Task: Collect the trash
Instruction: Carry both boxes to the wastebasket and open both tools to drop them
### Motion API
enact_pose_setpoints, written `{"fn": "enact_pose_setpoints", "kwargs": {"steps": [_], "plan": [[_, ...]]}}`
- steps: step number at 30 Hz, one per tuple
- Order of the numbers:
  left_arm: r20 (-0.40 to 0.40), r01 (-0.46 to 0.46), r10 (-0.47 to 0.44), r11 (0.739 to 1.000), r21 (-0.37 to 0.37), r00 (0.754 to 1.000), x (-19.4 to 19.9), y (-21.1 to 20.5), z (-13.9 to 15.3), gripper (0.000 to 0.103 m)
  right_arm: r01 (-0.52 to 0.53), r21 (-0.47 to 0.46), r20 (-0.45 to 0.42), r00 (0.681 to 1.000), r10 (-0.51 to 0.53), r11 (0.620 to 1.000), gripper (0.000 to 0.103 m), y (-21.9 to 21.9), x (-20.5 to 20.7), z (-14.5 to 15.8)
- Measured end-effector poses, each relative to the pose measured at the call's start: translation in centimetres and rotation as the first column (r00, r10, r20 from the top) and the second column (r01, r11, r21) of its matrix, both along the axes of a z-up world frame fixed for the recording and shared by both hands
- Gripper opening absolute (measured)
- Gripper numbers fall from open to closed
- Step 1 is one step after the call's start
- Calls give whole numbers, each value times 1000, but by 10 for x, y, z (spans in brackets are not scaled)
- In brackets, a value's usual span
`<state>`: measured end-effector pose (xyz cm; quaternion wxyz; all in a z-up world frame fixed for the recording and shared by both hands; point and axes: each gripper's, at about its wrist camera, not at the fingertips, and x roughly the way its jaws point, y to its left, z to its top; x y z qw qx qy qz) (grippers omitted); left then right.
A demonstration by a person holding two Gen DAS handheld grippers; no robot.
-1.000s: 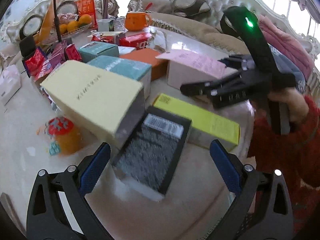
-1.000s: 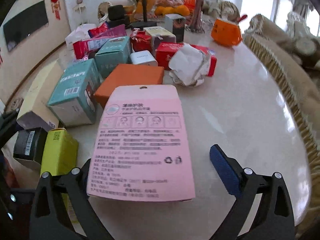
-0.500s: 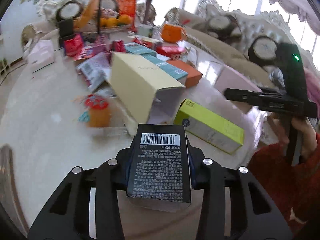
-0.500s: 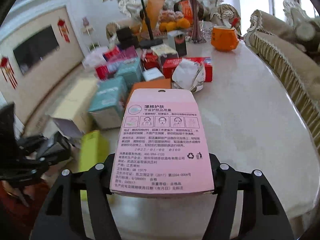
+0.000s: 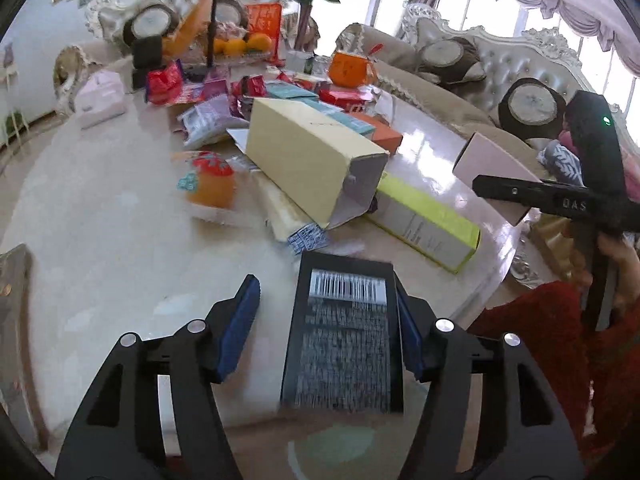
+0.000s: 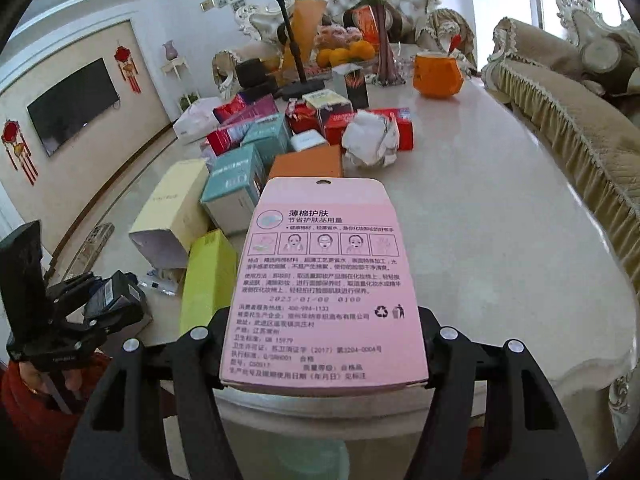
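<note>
My left gripper is open, its left pad apart from the black barcoded box. The box is blurred and rests against the right pad, over the table's front edge. My right gripper is shut on a flat pink box with printed text, held above the table's near edge. In the left wrist view the right gripper and the pink box show at the right. In the right wrist view the left gripper with the black box shows at the lower left.
The marble table carries many boxes: cream box, yellow-green box, orange box, teal boxes, crumpled paper, snack packets. A fruit tray, vase and orange cup stand at the back. Sofas flank the right.
The left gripper lifted the black box off the table, pulled back, and has now opened its jaws. The right gripper closed on the pink box and raised it toward the near edge.
</note>
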<state>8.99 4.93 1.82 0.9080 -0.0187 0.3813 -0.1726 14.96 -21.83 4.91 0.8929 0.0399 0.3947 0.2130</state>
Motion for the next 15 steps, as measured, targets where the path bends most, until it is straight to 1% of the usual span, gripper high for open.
{"fn": "enact_pose_setpoints", "kwargs": {"steps": [2, 3, 4, 6, 8, 9, 10, 11, 12, 13, 14, 15], "plan": [[8, -19, 19, 1000, 5, 1000, -5, 0, 0, 62, -3, -1, -15, 1000, 3, 1000, 61, 1, 2, -6], [11, -34, 34, 999, 16, 999, -7, 0, 0, 55, -4, -3, -22, 1000, 4, 1000, 61, 2, 3, -8], [14, -49, 48, 998, 27, 999, -6, 0, 1, 40, -5, -2, -23, 1000, 4, 1000, 61, 0, 1, -10], [26, -74, 72, 995, 65, 997, -12, -2, 2, 40, 0, 0, -29, 1000, 0, 1000, 61, 0, 1, -14], [28, -55, 53, 996, 68, 998, -18, -5, 2, 40, 4, 16, -31, 1000, -3, 1000, 61, -2, -3, -14], [28, -60, 59, 997, 58, 998, -20, -4, 4, 40, 5, 22, -29, 1000, -4, 1000, 61, -3, -5, -13], [30, -74, 73, 997, 35, 997, -23, 0, 7, 40, -4, 40, -22, 1000, 5, 999, 61, -4, -11, -9], [33, -99, 99, 995, -17, 994, -33, 7, 15, 40, -20, 60, -15, 1000, 21, 998, 61, -5, -18, -4], [33, -105, 107, 993, -60, 994, -40, 12, 21, 40, -46, 83, -4, 999, 47, 995, 61, -5, -29, 2], [29, -101, 105, 988, -117, 994, -50, 16, 29, 40, -89, 111, 5, 996, 89, 990, 61, -6, -47, 10], [25, -77, 83, 982, -171, 996, -65, 18, 38, 40, -126, 128, 6, 992, 127, 984, 61, -7, -63, 15], [25, -48, 54, 980, -192, 998, -79, 16, 44, 40, -161, 140, 4, 987, 162, 977, 61, -9, -80, 18]]}}
